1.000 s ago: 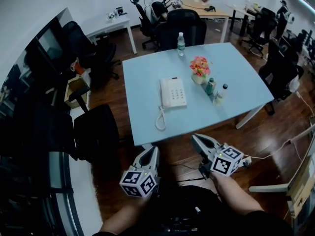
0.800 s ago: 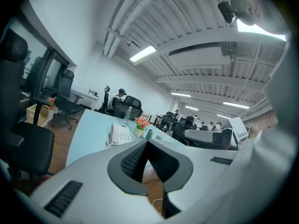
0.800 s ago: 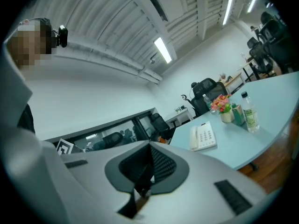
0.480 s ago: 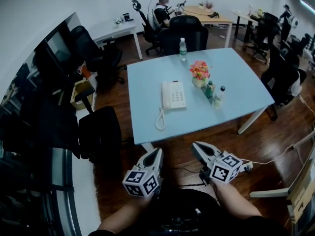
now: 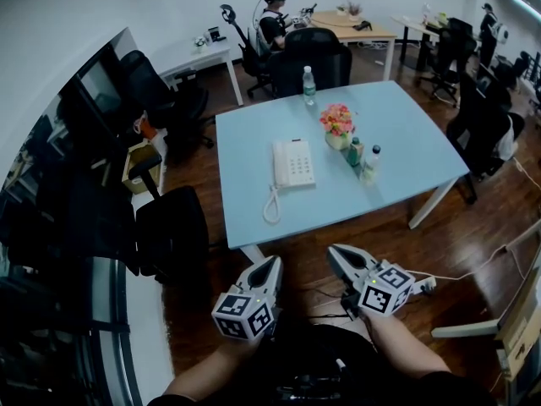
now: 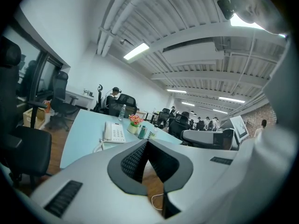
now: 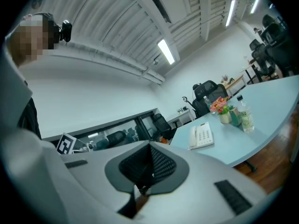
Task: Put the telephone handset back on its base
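A white telephone (image 5: 293,162) lies in the middle of the light blue table (image 5: 245,142); it also shows in the left gripper view (image 6: 114,132) and the right gripper view (image 7: 202,136). Its handset (image 5: 280,162) rests along the base's left side, and the coiled cord (image 5: 270,205) loops toward the table's near edge. My left gripper (image 5: 272,262) and right gripper (image 5: 334,252) hang low over the wooden floor, short of the table. Both are shut with nothing in them, and the jaws meet in the left gripper view (image 6: 146,141) and the right gripper view (image 7: 150,146).
A pot of flowers (image 5: 337,123), a green bottle (image 5: 355,150) and a clear bottle (image 5: 369,162) stand right of the phone; another bottle (image 5: 308,79) stands at the far edge. Black office chairs (image 5: 173,227) flank the table. A person (image 5: 272,15) sits at a far desk.
The head view has drifted a little, so the table sits slightly further left. Both grippers stay low in front of the table, shut as before.
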Action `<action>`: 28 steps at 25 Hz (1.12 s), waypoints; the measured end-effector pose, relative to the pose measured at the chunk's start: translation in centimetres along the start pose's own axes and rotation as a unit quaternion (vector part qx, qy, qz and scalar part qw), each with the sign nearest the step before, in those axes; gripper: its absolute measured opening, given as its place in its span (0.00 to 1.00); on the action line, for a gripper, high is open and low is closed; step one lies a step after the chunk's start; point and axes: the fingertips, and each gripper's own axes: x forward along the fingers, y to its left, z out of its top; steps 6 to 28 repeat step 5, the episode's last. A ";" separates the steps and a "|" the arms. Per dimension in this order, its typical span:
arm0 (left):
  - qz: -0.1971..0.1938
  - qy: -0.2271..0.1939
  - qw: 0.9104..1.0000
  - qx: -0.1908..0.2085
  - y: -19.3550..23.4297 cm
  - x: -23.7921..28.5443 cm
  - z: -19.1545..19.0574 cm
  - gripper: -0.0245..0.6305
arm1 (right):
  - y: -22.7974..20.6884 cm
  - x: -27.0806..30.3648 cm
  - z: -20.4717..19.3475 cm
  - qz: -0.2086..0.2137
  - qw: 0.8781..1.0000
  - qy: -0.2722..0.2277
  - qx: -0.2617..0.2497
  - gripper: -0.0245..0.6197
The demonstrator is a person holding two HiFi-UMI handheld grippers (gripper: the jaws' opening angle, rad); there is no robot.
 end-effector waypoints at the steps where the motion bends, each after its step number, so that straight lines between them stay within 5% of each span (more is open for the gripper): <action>1: 0.000 0.004 1.000 0.001 -0.2 -0.1 -0.3 0.03 | 0.1 -0.1 -0.1 0.000 1.000 -0.001 0.001 0.05; 28: 0.002 0.016 1.000 0.001 -0.8 -0.2 -1.1 0.03 | 0.5 -0.9 -0.3 0.002 1.000 -0.003 0.005 0.05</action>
